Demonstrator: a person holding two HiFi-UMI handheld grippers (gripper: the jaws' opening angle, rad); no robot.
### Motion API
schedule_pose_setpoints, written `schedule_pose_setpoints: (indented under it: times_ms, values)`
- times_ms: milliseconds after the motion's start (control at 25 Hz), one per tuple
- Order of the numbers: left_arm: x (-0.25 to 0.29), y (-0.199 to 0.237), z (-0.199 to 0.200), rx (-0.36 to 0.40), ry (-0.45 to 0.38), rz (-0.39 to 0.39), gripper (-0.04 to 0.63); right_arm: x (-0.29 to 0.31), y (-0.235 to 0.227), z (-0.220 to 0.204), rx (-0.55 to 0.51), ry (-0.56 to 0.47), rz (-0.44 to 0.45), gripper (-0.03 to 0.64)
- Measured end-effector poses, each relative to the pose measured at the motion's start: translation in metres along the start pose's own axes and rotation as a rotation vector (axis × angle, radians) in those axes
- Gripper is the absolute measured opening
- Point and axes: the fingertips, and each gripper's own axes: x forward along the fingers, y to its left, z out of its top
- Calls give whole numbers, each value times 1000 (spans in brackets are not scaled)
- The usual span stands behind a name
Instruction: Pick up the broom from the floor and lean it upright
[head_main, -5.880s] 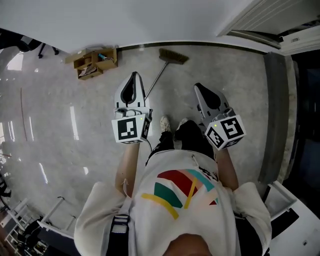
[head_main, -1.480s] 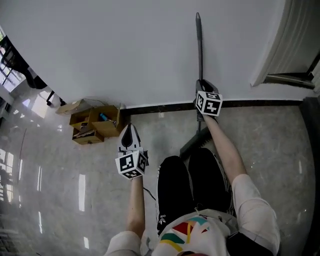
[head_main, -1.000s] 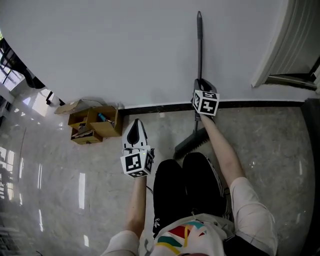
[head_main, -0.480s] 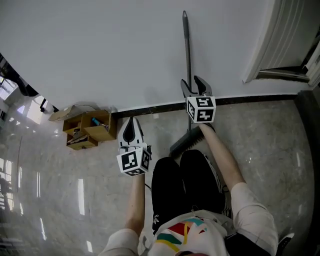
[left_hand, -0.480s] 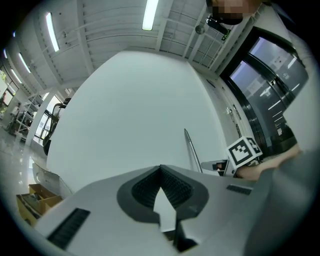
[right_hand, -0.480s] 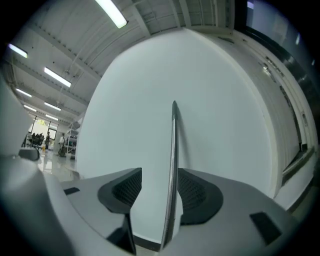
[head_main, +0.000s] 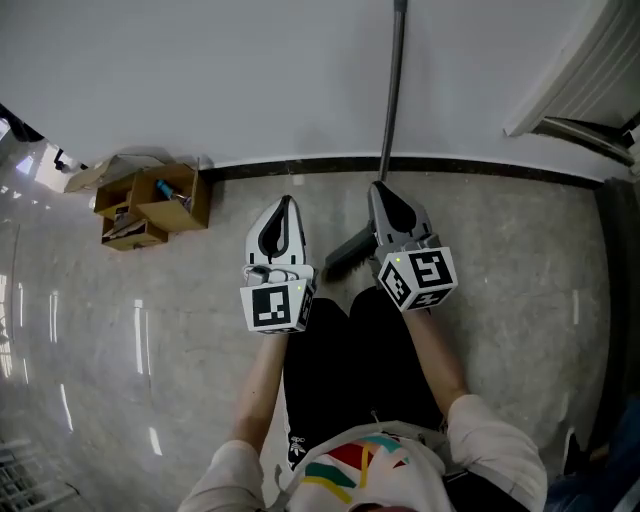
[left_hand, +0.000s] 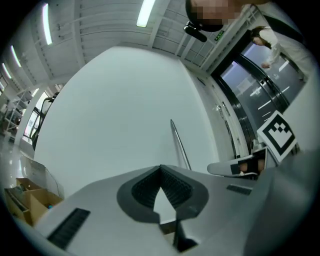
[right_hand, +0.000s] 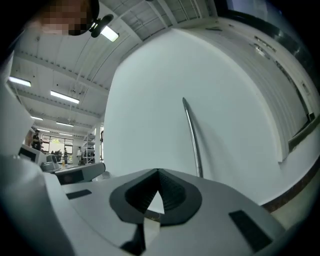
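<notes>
The broom stands upright against the white wall, its grey handle (head_main: 393, 80) rising out of the top of the head view and its dark head (head_main: 345, 252) on the floor by the skirting. My right gripper (head_main: 380, 190) is just in front of the handle and apart from it; its jaws have just been closing and stand shut with nothing between them. To its left, my left gripper (head_main: 285, 203) is also shut and empty. The handle (left_hand: 180, 145) shows ahead in the left gripper view, and the handle (right_hand: 193, 135) also shows in the right gripper view, beyond the closed jaws in both.
Open cardboard boxes (head_main: 150, 205) sit on the floor by the wall at the left. A black skirting (head_main: 480, 168) runs along the wall's foot. A white slatted frame (head_main: 590, 80) juts in at the upper right. The person's dark legs (head_main: 340, 370) are below the grippers.
My right gripper has let go of the broom handle, drawn back toward the person and shut empty. The broom stays leaning on the wall. The left gripper has shifted slightly.
</notes>
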Motion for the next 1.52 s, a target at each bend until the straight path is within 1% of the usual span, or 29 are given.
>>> schedule_pose_setpoints:
  times_ms: [80,160,240,360,560,720,840,960,1080,1120,1200,1240,1280,1440,1520]
  values:
    - [6,0,-23,14,12,11,46,7,-6,-28,-9,34,51,12]
    - [13,0,-49,45,27,16,44,11,-17,-50,-40,43,89,12]
    - [13,-1,-74,49,47,29,45,5,-24,-70,-48,51,113,12]
    - [-4,-2,-108,3,93,52,44,-18,-21,-108,-53,78,110,12]
    - [-14,-3,-159,4,113,43,44,-19,-21,-164,-89,91,112,12]
    - [-19,-2,-186,-43,106,47,44,-15,-23,-189,-67,114,106,12]
    - [-23,-1,-192,-54,117,46,44,-13,-18,-196,-52,145,111,12]
    - [-28,4,-170,-48,138,58,45,-17,-6,-174,-49,180,111,12]
    - [-25,12,-126,-64,167,128,44,-16,1,-124,11,221,116,14]
    - [-24,13,-109,-76,173,146,44,-16,1,-105,37,237,108,12]
    - [-28,11,-72,-136,185,177,44,-23,7,-69,75,271,92,12]
    - [-33,9,-51,-168,197,195,44,-28,14,-49,89,290,85,12]
    - [-39,8,-28,-185,216,211,44,-34,23,-27,104,306,82,12]
    - [-51,15,85,-191,291,250,44,-42,75,79,158,343,101,12]
    - [-60,14,141,-193,304,284,46,-51,97,130,182,341,118,12]
